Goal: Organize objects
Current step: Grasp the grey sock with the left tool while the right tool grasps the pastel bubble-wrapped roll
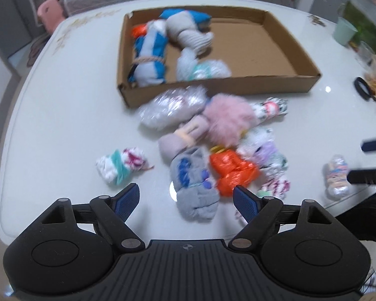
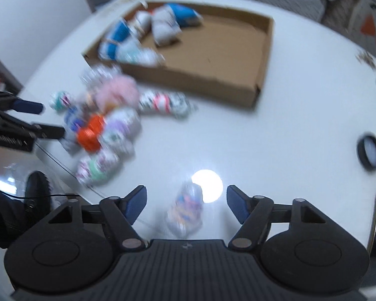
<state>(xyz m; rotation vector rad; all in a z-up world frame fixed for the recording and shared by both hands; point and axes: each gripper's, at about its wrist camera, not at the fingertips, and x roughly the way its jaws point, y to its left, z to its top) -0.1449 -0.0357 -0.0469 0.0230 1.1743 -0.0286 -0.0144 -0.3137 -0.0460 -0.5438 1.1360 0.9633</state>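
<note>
We see a glossy white counter [image 1: 62,125] with rounded edges, a grey sofa behind it. A shallow cardboard tray [image 1: 275,85] sits toward the far side, holding a few rolled sock bundles at its left end. In front of it lies a loose heap of soft bundles, among them a fluffy pink one [image 1: 225,120], a crinkly orange one [image 1: 233,173] and a grey sock roll [image 1: 195,188] whose long axis runs away from us. That grey roll lies between the wide-spread left tongs [image 1: 186,200], untouched by either blue pad. The right tongs [image 2: 186,204] stand open too, around a small plastic-wrapped bundle [image 2: 185,210] set apart from the heap, its long axis pointing away, no pad pressing it.
</note>
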